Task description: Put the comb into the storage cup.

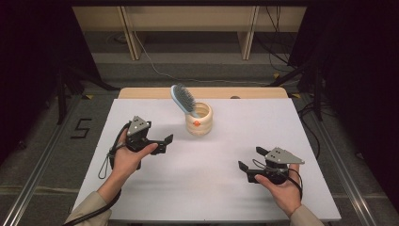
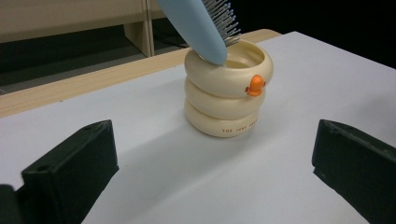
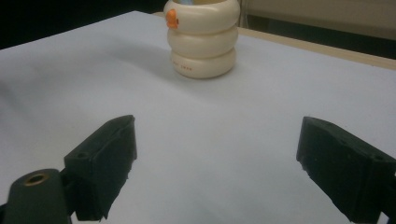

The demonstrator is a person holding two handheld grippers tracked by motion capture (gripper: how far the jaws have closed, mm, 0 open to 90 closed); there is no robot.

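Both my grippers, left (image 1: 162,142) and right (image 1: 249,163), sit near with jaws apart, empty; far centre, cream ringed cup (image 1: 198,119) holds blue hairbrush (image 1: 182,98) on white surface (image 1: 207,188).

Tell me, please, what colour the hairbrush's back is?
Light blue hairbrush; the left gripper view shows it best.

High overhead view; two low tongs-mounted views, sharing the cream holder (image 1: 198,119) (image 2: 228,88) (image 3: 202,38).
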